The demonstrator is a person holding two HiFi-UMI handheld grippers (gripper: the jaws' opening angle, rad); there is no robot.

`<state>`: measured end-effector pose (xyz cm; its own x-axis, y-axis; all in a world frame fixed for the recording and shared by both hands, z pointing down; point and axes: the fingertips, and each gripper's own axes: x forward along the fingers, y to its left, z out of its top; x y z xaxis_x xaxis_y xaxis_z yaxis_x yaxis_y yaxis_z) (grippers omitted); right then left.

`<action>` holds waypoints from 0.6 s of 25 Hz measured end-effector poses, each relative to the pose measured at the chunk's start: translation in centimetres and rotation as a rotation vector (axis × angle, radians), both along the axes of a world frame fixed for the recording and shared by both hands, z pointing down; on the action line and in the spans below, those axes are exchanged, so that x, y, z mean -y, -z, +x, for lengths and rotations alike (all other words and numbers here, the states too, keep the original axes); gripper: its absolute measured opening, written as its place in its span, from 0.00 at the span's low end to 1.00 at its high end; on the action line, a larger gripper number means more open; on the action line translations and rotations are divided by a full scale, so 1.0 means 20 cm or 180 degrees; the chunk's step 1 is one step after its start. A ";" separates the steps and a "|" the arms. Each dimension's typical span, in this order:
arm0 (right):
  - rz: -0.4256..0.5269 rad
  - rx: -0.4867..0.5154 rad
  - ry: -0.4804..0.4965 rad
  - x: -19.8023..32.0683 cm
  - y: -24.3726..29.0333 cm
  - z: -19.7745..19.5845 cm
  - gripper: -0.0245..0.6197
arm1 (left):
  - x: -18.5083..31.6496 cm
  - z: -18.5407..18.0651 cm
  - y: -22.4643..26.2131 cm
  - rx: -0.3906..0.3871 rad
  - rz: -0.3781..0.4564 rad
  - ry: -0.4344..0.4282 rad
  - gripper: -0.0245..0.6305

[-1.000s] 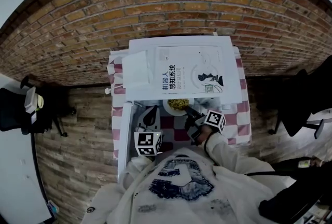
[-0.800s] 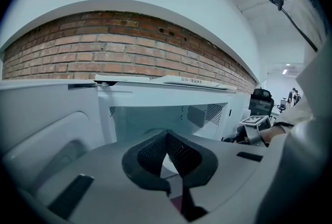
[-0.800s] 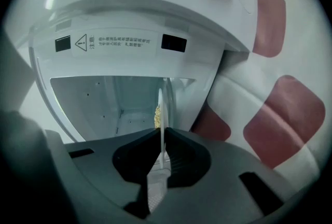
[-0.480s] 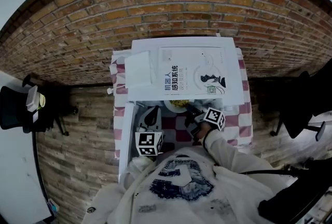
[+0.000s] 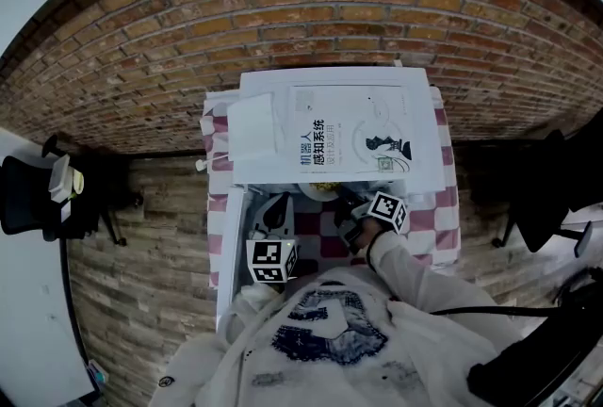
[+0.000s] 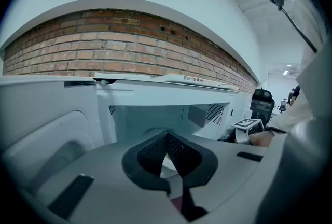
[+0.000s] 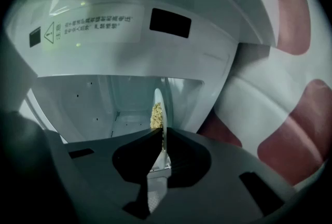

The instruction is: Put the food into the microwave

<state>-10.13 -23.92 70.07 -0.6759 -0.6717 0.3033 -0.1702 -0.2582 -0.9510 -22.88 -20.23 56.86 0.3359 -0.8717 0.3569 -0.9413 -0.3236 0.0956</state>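
One food plate clamped in right gripper, seemingly inside microwave.

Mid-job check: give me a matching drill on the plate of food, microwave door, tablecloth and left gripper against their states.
1 plate of food
2 microwave door
3 tablecloth
4 left gripper

A red and white checks
B fingers together, empty
C swung open
D rim pinched by the right gripper

Pairs: 1-D, 2-C, 3-A, 4-B
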 end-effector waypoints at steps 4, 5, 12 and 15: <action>0.0010 0.0039 -0.0013 0.01 0.00 -0.01 0.09 | 0.00 0.00 -0.01 -0.0005 0.0024 0.0008 0.05; 0.0014 0.0047 -0.0015 0.01 0.00 -0.02 0.09 | 0.00 0.00 -0.01 -0.0007 0.0023 0.0007 0.05; 0.0028 0.0126 -0.0158 0.02 -0.01 0.00 0.09 | 0.00 0.00 -0.01 -0.0005 -0.0006 0.0003 0.05; 0.0039 0.0134 -0.0141 0.02 -0.01 0.00 0.09 | 0.00 0.01 -0.01 0.0002 0.0001 -0.0013 0.05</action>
